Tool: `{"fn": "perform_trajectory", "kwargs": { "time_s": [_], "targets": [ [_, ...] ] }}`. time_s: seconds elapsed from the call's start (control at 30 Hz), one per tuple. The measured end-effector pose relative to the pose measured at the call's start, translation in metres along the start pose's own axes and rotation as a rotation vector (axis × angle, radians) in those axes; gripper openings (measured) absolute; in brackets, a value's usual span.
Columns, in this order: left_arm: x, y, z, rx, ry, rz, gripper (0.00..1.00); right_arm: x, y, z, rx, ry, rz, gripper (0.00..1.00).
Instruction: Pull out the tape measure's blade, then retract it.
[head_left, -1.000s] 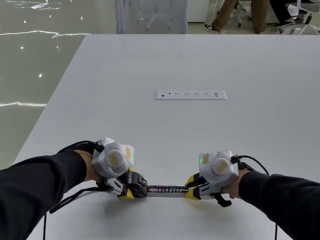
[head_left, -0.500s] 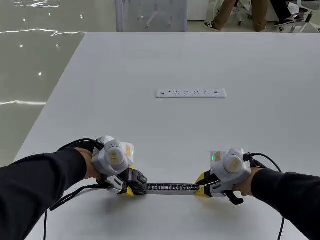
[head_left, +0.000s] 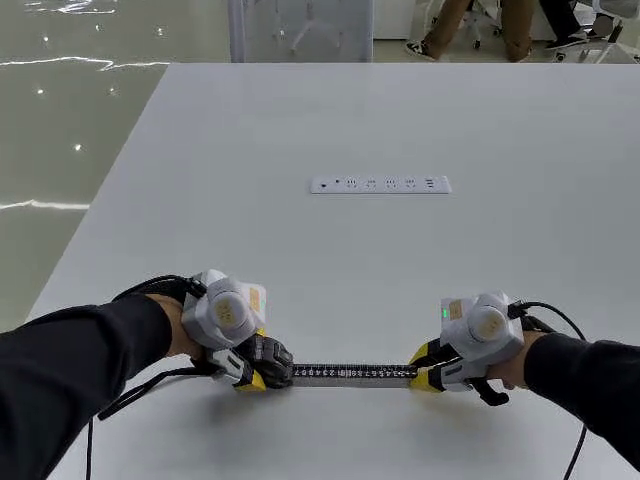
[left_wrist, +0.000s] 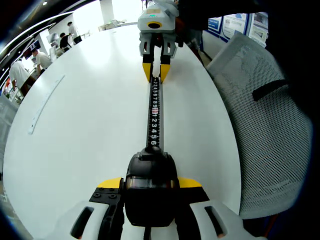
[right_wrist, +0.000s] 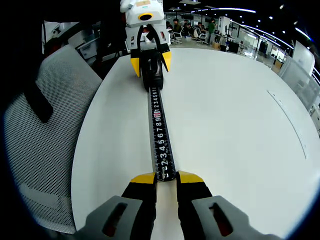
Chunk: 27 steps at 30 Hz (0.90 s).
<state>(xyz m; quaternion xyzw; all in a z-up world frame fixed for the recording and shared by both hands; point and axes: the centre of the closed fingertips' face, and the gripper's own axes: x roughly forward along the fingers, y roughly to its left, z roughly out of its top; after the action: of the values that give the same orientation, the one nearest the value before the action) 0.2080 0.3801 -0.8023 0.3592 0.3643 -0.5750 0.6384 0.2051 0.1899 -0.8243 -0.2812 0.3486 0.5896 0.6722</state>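
1. The left gripper (head_left: 250, 372) has its jaws clamped on the black tape measure case (head_left: 268, 361), which rests on the white surface (head_left: 380, 270) near the person's edge.
2. The blade (head_left: 350, 373) lies flat and partly drawn between the grippers. If its tip slips free, it may whip back into the case.
3. The right gripper (head_left: 428, 366) has its jaws closed on the blade's tip. Twisting here could kink the blade.
4. The blade's digits read 2 to 9, then a red mark. No brand is legible.

Black tape measure (head_left: 268, 362) at left, its black numbered blade (head_left: 352, 375) out flat, straight to the right.
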Motion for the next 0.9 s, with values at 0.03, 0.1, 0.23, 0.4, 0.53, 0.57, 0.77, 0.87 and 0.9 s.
{"fn": "perform_trajectory", "kwargs": {
  "time_s": [0.03,0.1,0.23,0.4,0.53,0.57,0.77,0.87,0.9],
  "targets": [
    [0.0,0.0,0.0,0.0,0.0,0.0,0.35,-0.001,-0.001,-0.001,0.002,0.0,-0.001,0.11],
    [0.0,0.0,0.0,0.001,0.001,0.001,0.35,-0.003,-0.001,-0.003,0.007,-0.001,-0.004,0.11],
    [0.0,0.0,0.0,0.001,0.001,0.001,0.35,-0.007,-0.002,-0.009,0.01,0.001,-0.009,0.11],
    [0.0,0.0,0.0,0.003,0.001,0.002,0.35,-0.012,-0.001,-0.016,0.016,0.001,-0.009,0.11],
    [0.0,0.0,0.0,0.003,0.003,0.002,0.35,-0.015,-0.002,-0.021,0.017,0.003,-0.012,0.11],
    [0.0,0.0,0.0,0.003,0.003,0.002,0.35,-0.016,-0.003,-0.022,0.019,0.004,-0.013,0.11],
    [0.0,0.0,0.0,0.001,0.001,0.003,0.35,-0.021,-0.004,-0.028,0.014,0.02,-0.016,0.11],
    [0.0,0.0,0.0,0.0,0.0,0.004,0.35,-0.025,-0.005,-0.034,0.024,0.025,-0.019,0.11],
    [0.0,0.0,0.0,0.0,0.0,0.004,0.35,-0.026,-0.005,-0.035,0.025,0.027,-0.019,0.11]
  ]
}}
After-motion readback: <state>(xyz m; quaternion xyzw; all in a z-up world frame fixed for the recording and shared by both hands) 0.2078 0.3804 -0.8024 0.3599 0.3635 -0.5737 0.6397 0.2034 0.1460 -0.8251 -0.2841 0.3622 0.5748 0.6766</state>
